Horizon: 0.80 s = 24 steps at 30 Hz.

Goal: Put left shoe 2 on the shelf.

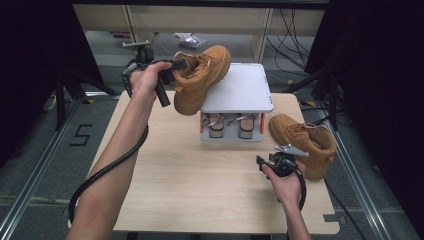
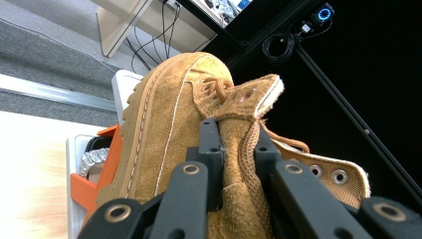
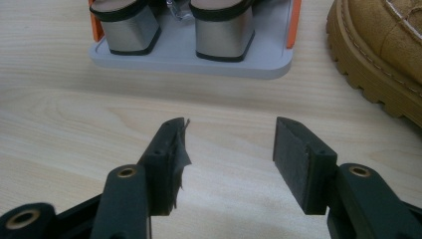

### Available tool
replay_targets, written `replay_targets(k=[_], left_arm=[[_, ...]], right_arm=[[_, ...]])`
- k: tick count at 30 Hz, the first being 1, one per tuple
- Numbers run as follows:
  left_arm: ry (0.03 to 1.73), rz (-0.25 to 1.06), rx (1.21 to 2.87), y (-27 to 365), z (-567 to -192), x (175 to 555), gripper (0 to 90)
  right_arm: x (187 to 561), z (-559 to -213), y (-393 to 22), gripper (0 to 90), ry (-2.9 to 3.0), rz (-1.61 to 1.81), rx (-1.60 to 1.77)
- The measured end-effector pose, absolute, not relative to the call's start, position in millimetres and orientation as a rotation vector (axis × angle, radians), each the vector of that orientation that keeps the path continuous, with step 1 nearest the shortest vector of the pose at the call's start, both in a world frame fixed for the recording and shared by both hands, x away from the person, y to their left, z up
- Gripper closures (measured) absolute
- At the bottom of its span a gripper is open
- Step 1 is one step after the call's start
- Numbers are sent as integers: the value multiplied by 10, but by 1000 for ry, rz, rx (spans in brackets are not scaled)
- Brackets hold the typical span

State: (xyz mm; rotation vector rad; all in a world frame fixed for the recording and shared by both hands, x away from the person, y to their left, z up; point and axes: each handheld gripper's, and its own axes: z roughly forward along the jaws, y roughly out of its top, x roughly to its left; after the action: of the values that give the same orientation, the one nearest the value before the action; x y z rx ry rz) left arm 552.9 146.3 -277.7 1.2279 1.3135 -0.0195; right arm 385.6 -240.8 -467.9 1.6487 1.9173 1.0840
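Observation:
A tan suede boot (image 1: 202, 80) hangs tilted in the air over the left edge of a grey shoe rack (image 1: 240, 87). My left gripper (image 1: 179, 65) is shut on the boot's collar. In the left gripper view both jaws of the left gripper (image 2: 238, 142) pinch the folded suede of that boot (image 2: 164, 124). A second tan boot (image 1: 305, 142) lies on the wooden table at the right. My right gripper (image 1: 272, 160) rests low in front of it, open. In the right gripper view the right gripper (image 3: 229, 144) has only bare table between its jaws.
A pair of block-heeled sandals (image 1: 230, 127) stands on the rack's lower shelf, between orange posts; their heels (image 3: 132, 30) face my right gripper. The rack base (image 3: 199, 62) lies ahead of it, the second boot's sole (image 3: 378, 79) to its right. Shelving and cables stand behind the table.

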Motion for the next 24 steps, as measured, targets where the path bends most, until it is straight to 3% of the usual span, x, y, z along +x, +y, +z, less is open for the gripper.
replay_targets(k=[24], left_arm=[[1351, -36, 1227, 1283, -2875, 5673, 805]], right_arm=[[3877, -4710, -2436, 477, 1924, 1094, 1621]])
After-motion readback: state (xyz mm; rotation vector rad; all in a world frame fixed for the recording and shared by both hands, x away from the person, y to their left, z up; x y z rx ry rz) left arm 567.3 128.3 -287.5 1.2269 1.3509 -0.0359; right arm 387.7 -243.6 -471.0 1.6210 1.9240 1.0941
